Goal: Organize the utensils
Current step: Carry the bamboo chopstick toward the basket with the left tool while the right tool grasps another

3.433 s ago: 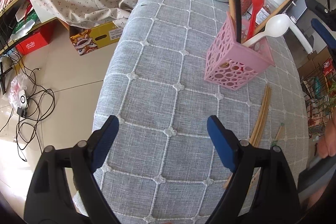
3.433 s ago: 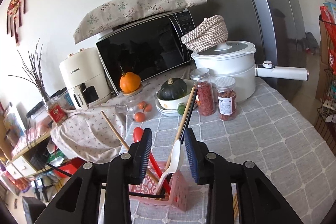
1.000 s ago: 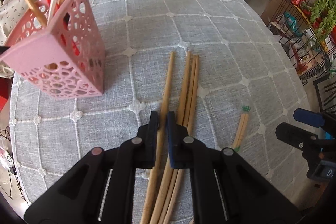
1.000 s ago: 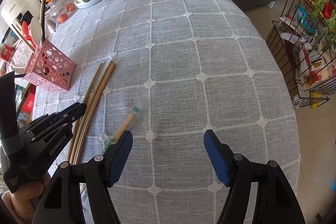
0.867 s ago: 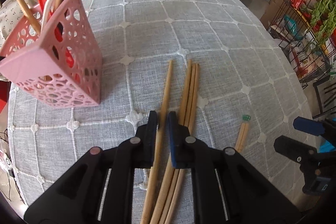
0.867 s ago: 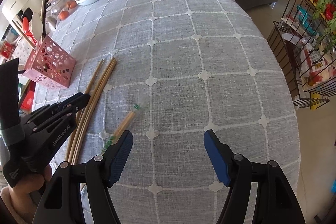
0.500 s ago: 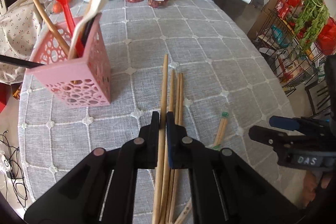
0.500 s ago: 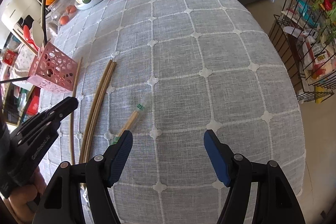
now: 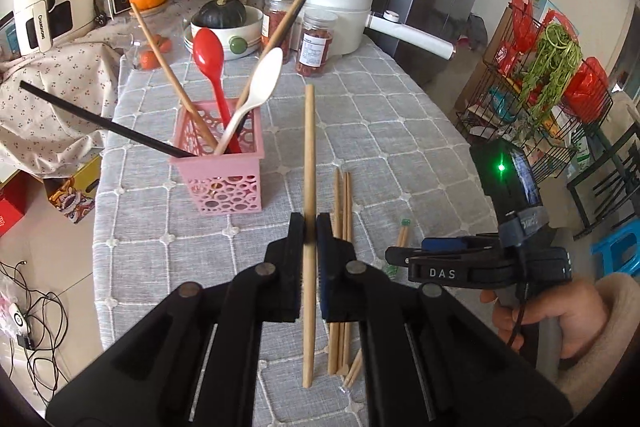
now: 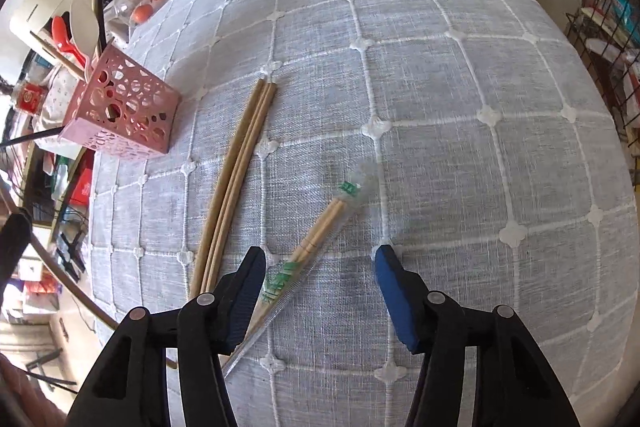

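Left tongs (image 9: 310, 227) clamp one wooden chopstick (image 9: 308, 155) mid-length, lifted right of the pink holder (image 9: 220, 183). Right tongs (image 10: 320, 287), half-open and just narrowing, straddle the wrapped chopsticks (image 10: 316, 239) on the surface (image 10: 440, 107). Risk: the long stick pivots in the pinch and misses the holder.

left wrist: rides behind left tool (image 9: 310, 223), raised, facing obliquely along grey checked-cloth surface (image 9: 380, 131) toward its far edge | right wrist: close above, steeply down near its front edge | shared: pink perforated plastic holder (image 9: 220, 175) (image 10: 120, 111), loose wooden chopsticks (image 9: 342, 195) (image 10: 236, 167)
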`<state>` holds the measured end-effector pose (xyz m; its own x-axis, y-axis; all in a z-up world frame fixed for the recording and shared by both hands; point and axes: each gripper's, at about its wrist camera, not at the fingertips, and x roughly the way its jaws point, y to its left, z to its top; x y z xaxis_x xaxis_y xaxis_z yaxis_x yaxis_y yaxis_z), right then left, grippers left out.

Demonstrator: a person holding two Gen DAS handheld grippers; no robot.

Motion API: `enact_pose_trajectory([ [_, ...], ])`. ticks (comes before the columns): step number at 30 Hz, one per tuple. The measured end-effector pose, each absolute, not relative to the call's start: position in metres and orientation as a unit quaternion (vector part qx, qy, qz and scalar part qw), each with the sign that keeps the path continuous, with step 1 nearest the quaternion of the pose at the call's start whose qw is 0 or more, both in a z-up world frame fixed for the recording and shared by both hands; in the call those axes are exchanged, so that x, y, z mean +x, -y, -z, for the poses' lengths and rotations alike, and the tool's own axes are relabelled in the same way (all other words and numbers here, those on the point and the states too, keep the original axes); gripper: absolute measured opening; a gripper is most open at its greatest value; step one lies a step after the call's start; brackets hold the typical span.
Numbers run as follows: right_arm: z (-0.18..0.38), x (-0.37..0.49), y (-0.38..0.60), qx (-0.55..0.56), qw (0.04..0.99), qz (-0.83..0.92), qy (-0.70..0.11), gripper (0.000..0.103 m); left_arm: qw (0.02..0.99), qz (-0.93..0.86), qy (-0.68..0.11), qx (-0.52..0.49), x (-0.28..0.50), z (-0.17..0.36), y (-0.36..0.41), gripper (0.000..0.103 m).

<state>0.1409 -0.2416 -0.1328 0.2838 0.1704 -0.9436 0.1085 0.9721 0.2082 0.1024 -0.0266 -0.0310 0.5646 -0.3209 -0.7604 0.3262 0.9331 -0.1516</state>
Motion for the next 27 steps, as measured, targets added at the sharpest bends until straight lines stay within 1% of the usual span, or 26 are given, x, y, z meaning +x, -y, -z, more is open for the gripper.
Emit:
enact_pose_trajectory([
  [1,0.134,0.142,0.237,0.111,0.793,-0.024,-0.599,0.051,0.885,0.180,-0.429,0.002,0.102,0.031,0.024,0.007],
  [3,0.135,0.142,0.232,0.100,0.796,-0.015,-0.597,0.048,0.886,0.177,-0.429,0.000,0.102,0.031,0.019,0.007],
  [4,0.136,0.143,0.228,0.087,0.798,-0.011,-0.596,0.040,0.886,0.175,-0.429,-0.001,0.102,0.030,0.016,0.007],
  [6,0.137,0.142,0.220,0.051,0.804,-0.001,-0.592,0.033,0.887,0.172,-0.429,-0.003,0.100,0.030,0.011,0.007],
  [8,0.139,0.140,0.211,0.014,0.808,0.004,-0.589,0.029,0.888,0.170,-0.427,-0.006,0.097,0.029,0.008,0.007],
  [9,0.139,0.140,0.209,0.005,0.809,0.008,-0.588,0.023,0.889,0.169,-0.427,-0.006,0.096,0.029,0.007,0.007],
  [10,0.139,0.139,0.208,-0.001,0.811,0.009,-0.586,0.018,0.889,0.168,-0.426,-0.008,0.096,0.028,0.006,0.007],
  [11,0.140,0.139,0.209,0.001,0.811,0.008,-0.585,0.016,0.890,0.168,-0.425,-0.009,0.095,0.027,0.005,0.007],
  [13,0.140,0.140,0.214,0.018,0.813,0.008,-0.582,0.007,0.892,0.167,-0.420,-0.013,0.093,0.025,0.002,0.007],
  [14,0.140,0.140,0.219,0.031,0.813,0.005,-0.581,0.005,0.893,0.166,-0.418,-0.015,0.093,0.023,0.000,0.007],
  [18,0.133,0.139,0.235,0.080,0.818,-0.013,-0.569,0.005,0.899,0.166,-0.405,-0.024,0.091,0.015,-0.005,0.007],
  [23,0.097,0.134,0.240,0.108,0.850,-0.036,-0.515,0.005,0.908,0.166,-0.382,-0.044,0.088,0.001,-0.012,0.007],
  [27,0.063,0.126,0.244,0.130,0.876,-0.051,-0.462,0.005,0.924,0.168,-0.334,-0.075,0.082,-0.020,-0.021,0.007],
])
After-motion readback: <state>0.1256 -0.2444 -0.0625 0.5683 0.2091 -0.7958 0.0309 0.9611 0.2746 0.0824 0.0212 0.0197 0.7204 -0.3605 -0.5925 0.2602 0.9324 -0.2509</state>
